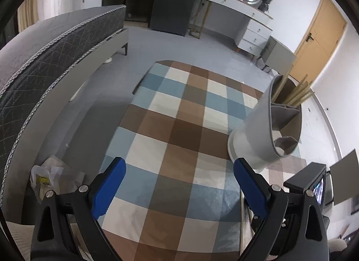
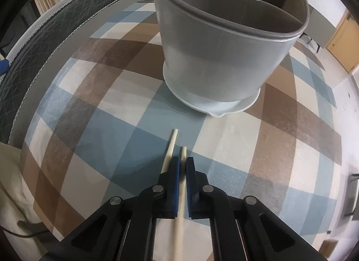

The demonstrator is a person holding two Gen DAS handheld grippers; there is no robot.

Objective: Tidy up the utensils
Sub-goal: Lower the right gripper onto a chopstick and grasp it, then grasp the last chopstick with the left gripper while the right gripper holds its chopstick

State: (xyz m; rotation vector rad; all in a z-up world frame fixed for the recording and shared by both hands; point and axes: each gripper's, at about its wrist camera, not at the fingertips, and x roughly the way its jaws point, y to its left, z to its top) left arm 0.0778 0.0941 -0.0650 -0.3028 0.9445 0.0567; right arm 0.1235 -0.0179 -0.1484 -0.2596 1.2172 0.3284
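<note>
Here, in the right wrist view, the right tongs (image 2: 182, 166) sit low in the centre of the frame, their blue pads (image 2: 175, 175) pinched nearly together on a pale wooden chopstick (image 2: 182, 193) that runs between them, its tip poking out just past the pads. A second chopstick (image 2: 170, 151) lies just left of it, its lower part hidden behind the left pad; whether it is gripped or merely resting on the surface cannot be told. Both point toward the upper middle of the frame, where a grey utensil holder (image 2: 219, 59) stands upright on a white saucer-like base, near the chopstick tips but apart from them. A divider wall shows inside the holder's rim.

Everything rests on a surface covered by a checked cloth (image 2: 89, 115) of blue, brown and cream squares.

In the left wrist view, the left tongs (image 1: 179, 184) fill the bottom of the frame, spread wide with nothing between the blue pads (image 1: 107, 189) — only checked cloth shows in the gap. The same holder (image 1: 258, 131) appears at the right middle of this frame, just beyond the right-hand pad, with several chopsticks (image 1: 296, 95) standing in its far compartment. A bed with a dark quilted mattress (image 1: 44, 59) curves along the left edge, a white dresser (image 1: 253, 30) stands at the upper right, and a plastic bag (image 1: 51, 178) sits at lower left.
</note>
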